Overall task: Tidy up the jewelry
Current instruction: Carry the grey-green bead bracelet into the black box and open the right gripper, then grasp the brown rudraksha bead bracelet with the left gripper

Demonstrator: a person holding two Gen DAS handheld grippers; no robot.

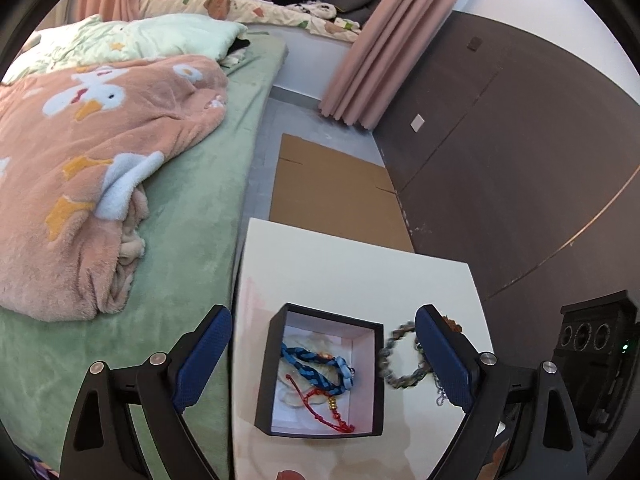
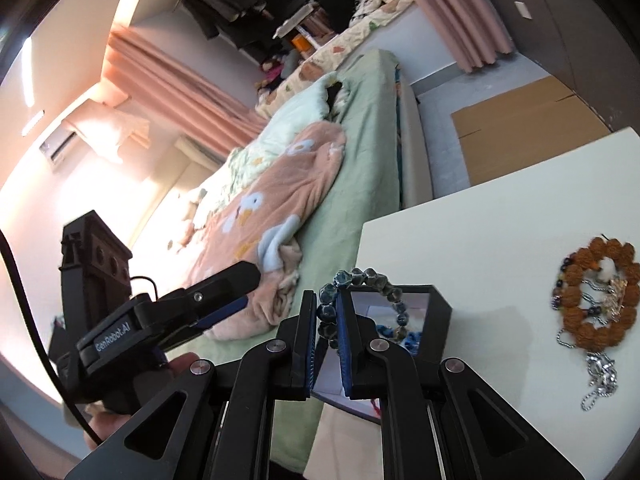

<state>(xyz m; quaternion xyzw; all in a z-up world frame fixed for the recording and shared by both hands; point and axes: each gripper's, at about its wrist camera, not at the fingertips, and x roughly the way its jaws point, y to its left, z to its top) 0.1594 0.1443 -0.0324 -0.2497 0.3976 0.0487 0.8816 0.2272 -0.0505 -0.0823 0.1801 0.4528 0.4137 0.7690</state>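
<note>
A black box with a pale lining stands on the white table. Inside lie a blue braided bracelet and a red cord bracelet. My left gripper is open wide above the box, nothing between its fingers. My right gripper is shut on a grey-blue bead bracelet, which loops over the box; in the left wrist view this bracelet hangs at the box's right wall. A brown bead bracelet tangled with silver chains lies on the table to the right.
A bed with a green sheet and a pink blanket runs along the table's left edge. Flat cardboard lies on the floor beyond the table. A dark panelled wall and pink curtain stand to the right.
</note>
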